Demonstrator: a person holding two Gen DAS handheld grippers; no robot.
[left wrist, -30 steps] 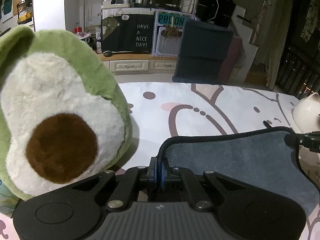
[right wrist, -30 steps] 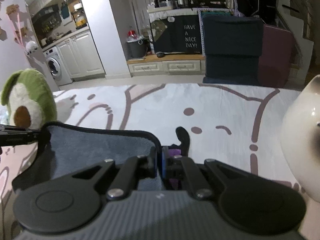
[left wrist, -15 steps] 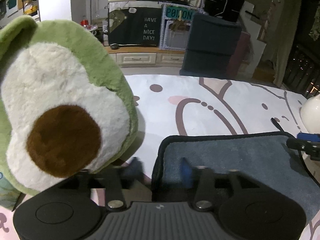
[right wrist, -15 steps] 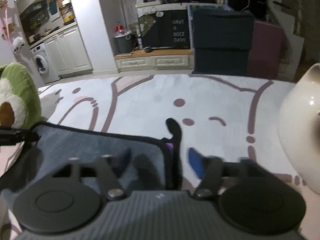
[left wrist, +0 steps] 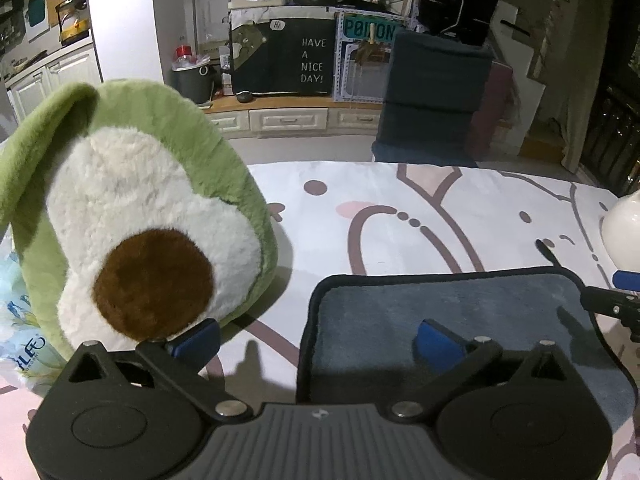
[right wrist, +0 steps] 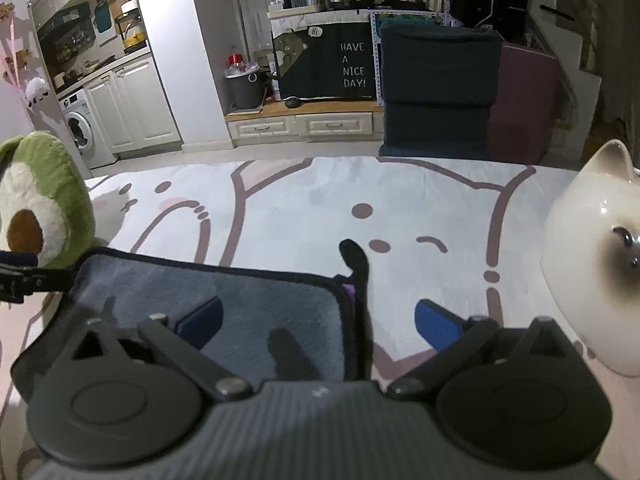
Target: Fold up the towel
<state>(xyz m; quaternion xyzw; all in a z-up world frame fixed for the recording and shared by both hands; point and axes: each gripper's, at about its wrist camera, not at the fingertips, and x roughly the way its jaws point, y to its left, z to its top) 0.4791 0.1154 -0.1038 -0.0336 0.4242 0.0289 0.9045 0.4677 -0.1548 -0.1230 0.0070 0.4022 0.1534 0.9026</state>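
Left wrist view: the left tool (left wrist: 318, 338), clamped on the towel (left wrist: 460, 320) a second ago, now stands wide, holding nothing. It straddles the towel's left edge; the towel lies flat on the patterned sheet (left wrist: 400, 208) beside the avocado plush (left wrist: 132, 224).

Right wrist view: the right tool (right wrist: 318, 318) has likewise released and gapes wide over the towel's (right wrist: 240, 292) right corner, near the cat figure (right wrist: 592, 256).
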